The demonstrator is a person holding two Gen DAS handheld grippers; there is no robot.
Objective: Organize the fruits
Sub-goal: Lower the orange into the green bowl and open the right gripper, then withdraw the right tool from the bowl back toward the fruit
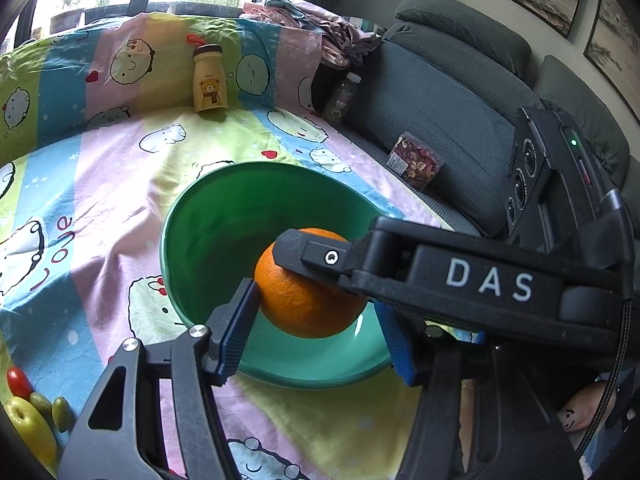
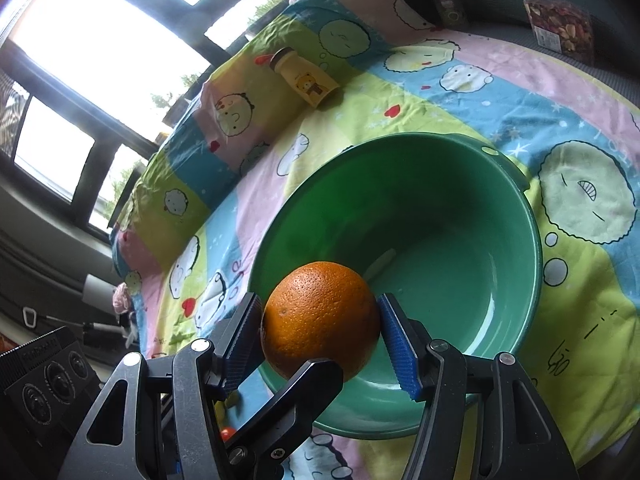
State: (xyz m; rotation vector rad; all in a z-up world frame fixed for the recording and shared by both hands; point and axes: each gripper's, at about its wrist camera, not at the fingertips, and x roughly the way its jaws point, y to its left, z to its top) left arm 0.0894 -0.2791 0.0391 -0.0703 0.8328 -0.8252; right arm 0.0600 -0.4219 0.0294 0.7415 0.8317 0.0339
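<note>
Both grippers clamp one orange (image 2: pixel 320 316): the right gripper (image 2: pixel 320 320) pinches its left and right flanks, while the left gripper (image 1: pixel 316 312) holds it crosswise. It hangs just above the near rim of the green bowl (image 2: pixel 520 208), whose hollow lies directly beyond and below.

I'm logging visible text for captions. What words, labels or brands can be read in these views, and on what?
"DAS": white letters on the right gripper body, seen from the left wrist.
"Love": red script printed on the cartoon bedsheet.
Yellow bear bottle: small print above the bear, too small to read.
Box of dried flowers: label too blurred to read.
Dark bottle: label unreadable.
</note>
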